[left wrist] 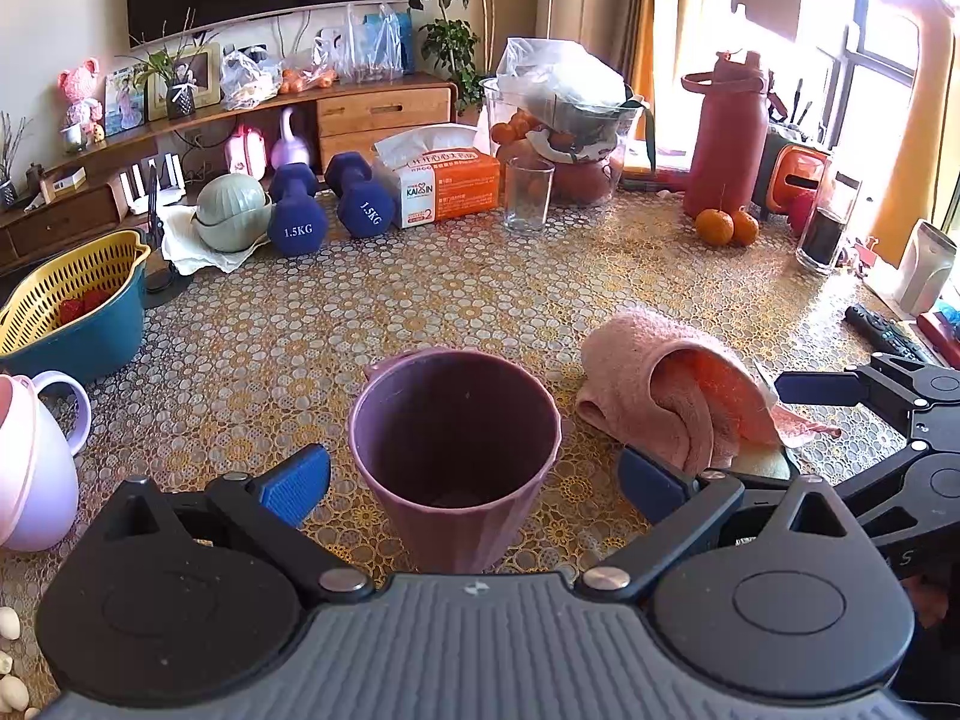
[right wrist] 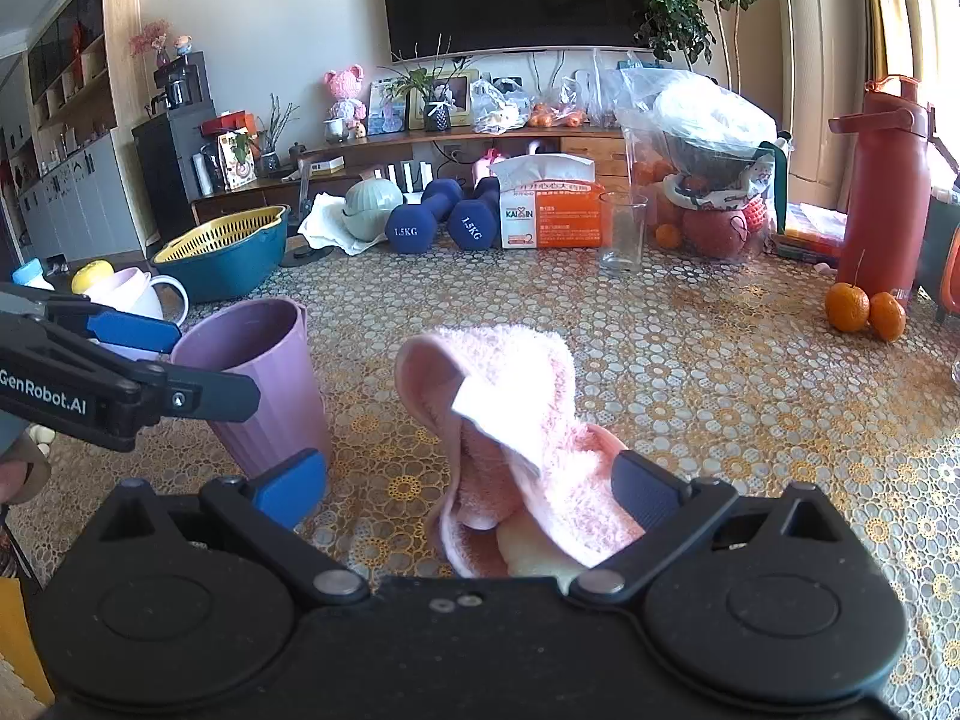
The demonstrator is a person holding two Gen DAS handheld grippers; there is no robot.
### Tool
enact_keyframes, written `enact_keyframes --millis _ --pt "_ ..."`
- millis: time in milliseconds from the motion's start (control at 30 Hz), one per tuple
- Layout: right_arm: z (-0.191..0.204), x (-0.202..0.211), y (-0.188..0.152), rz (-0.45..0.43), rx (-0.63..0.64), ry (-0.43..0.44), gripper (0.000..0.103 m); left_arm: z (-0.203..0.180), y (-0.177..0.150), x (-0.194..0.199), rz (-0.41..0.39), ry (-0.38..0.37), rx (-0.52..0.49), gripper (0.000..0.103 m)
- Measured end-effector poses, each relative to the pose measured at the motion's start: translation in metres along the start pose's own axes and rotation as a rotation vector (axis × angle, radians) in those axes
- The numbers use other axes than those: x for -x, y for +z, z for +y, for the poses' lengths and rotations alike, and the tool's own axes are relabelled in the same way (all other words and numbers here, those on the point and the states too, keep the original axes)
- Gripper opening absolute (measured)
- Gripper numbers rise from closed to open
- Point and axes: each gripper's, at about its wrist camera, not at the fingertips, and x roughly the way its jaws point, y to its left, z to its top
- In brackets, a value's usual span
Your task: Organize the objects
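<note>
A ribbed purple cup (left wrist: 456,456) stands upright and empty on the patterned table. My left gripper (left wrist: 474,483) is open around it, with a gap between each blue pad and the cup wall. To its right lies a crumpled pink towel (left wrist: 666,390) with something pale yellow under its near edge. In the right wrist view the towel (right wrist: 510,420) sits between the fingers of my open right gripper (right wrist: 471,489); its fold lies against the right pad and is clear of the left one. The cup (right wrist: 258,372) and left gripper (right wrist: 216,366) show at the left there.
Along the far edge stand two blue dumbbells (left wrist: 324,204), a tissue box (left wrist: 447,180), a clear glass (left wrist: 528,195), a red bottle (left wrist: 726,138) and two oranges (left wrist: 726,227). A yellow-and-teal colander (left wrist: 72,306) and a lilac mug (left wrist: 36,456) sit left; a remote (left wrist: 885,333) lies right.
</note>
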Motion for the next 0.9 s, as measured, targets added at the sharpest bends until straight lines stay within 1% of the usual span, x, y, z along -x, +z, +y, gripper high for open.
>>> enact_keyframes --millis 100,167,300,500,567,667,700,767,800,833,867,900 --pt "0.004 -0.012 -0.003 0.027 0.046 -0.063 0.101 -0.001 0.002 -0.005 0.007 0.005 -0.007 0.103" --pt "0.005 -0.021 -0.005 0.053 0.052 -0.093 0.101 -0.001 0.003 -0.009 0.014 0.012 -0.013 0.103" --pt "0.010 -0.033 -0.010 0.076 0.073 -0.112 0.099 -0.001 0.005 -0.015 0.023 0.023 -0.021 0.103" --pt "0.018 -0.044 -0.015 0.090 0.128 -0.166 0.091 -0.004 0.009 -0.025 0.031 0.047 -0.049 0.103" --pt "0.018 -0.046 -0.015 0.089 0.141 -0.185 0.087 -0.004 0.010 -0.027 0.030 0.058 -0.053 0.102" --pt "0.017 -0.045 -0.015 0.081 0.150 -0.210 0.076 -0.004 0.011 -0.026 0.020 0.056 -0.064 0.102" --pt "0.016 -0.045 -0.015 0.079 0.150 -0.219 0.070 -0.004 0.011 -0.025 0.014 0.060 -0.067 0.101" --pt "0.015 -0.044 -0.015 0.073 0.150 -0.229 0.062 -0.004 0.012 -0.024 0.008 0.069 -0.066 0.094" --pt "0.014 -0.043 -0.014 0.068 0.149 -0.235 0.055 -0.003 0.011 -0.024 0.014 0.065 -0.063 0.085" --pt "0.013 -0.042 -0.013 0.064 0.144 -0.236 0.048 -0.003 0.011 -0.024 0.019 0.065 -0.061 0.079" --pt "0.012 -0.040 -0.013 0.059 0.135 -0.234 0.046 -0.002 0.011 -0.024 0.021 0.061 -0.058 0.079" --pt "0.010 -0.038 -0.012 0.052 0.122 -0.228 0.042 -0.001 0.011 -0.023 0.022 0.058 -0.058 0.079"
